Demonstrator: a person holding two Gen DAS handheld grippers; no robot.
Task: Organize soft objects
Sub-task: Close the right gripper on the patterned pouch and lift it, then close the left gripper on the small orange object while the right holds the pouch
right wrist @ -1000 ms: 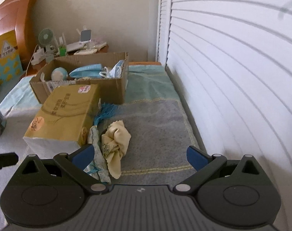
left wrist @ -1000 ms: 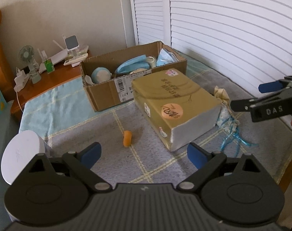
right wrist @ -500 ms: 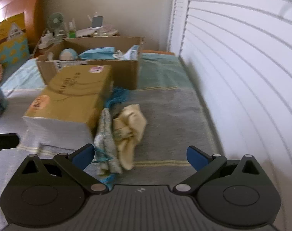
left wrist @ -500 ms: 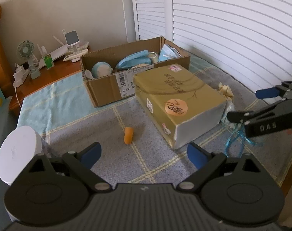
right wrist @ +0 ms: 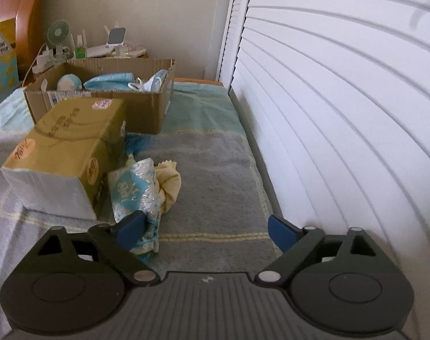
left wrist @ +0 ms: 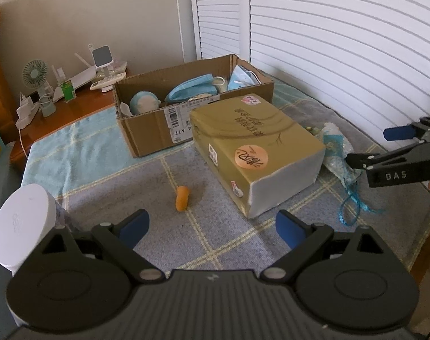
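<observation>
My left claw [left wrist: 212, 228] hangs wide apart over the grey checked blanket [left wrist: 215, 243] with nothing between its blue pads, and a small orange soft piece [left wrist: 182, 198] lies on the blanket ahead of it, just left of the olive tissue carton [left wrist: 254, 147]. My right claw [right wrist: 206, 231] is spread wide too and holds nothing; from the left wrist view I see it coming in from the right edge, level with the far side of the carton. The turquoise patterned pouch [right wrist: 134, 189] lies just beside the carton's right face, and the left blue pad [right wrist: 131, 230] sits right against its near end, though I cannot tell whether they touch. The crumpled yellow cloth [right wrist: 168, 180] rests against the pouch's right side. Behind the carton stands the open cardboard box [left wrist: 152, 130], with blue face masks [left wrist: 191, 90] and a pale blue round soft thing [left wrist: 144, 102] inside it. A white round lid [left wrist: 22, 221] shows at the left edge of my left view. Beyond the box a wooden nightstand [left wrist: 73, 110] carries a small green fan [left wrist: 35, 73].
</observation>
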